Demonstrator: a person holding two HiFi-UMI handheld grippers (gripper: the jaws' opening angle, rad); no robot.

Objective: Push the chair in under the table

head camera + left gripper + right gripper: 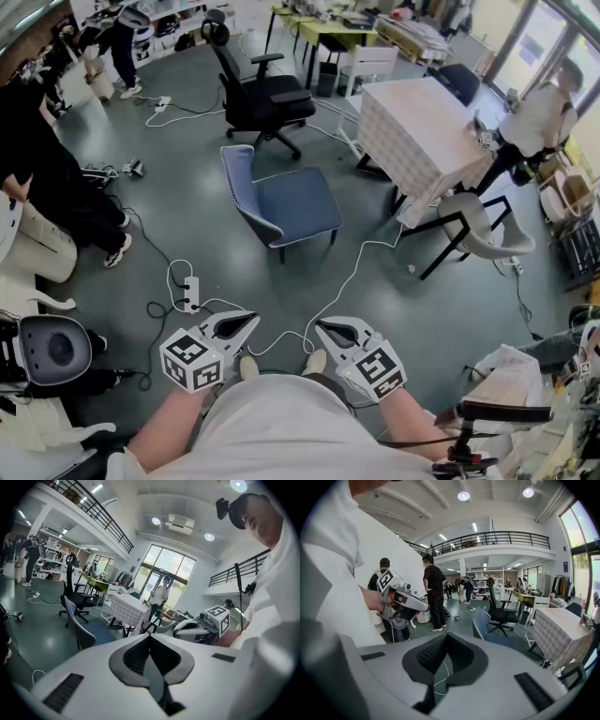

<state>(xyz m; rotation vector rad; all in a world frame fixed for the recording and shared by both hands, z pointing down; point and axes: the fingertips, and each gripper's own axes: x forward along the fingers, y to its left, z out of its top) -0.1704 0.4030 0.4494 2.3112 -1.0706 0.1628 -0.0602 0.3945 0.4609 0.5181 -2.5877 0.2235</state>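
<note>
Holds nothing in left gripper [251, 321] or right gripper [321, 326], both squeezed together. Stands back from blue chair [292, 202] near table [417, 131].

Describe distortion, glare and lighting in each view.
Head view: wide-angle bending toward the edges, even light, only a soft shadow under the blue chair. Left gripper view: heavy fisheye, black corners, the tall windows blown out. Right gripper view: same fisheye, ceiling lamp glaring.

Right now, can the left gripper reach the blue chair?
Probably not yet: the left gripper sits by the person's body; floor and a white cable lie between it and the blue chair. Nothing blocks walking up.
</note>
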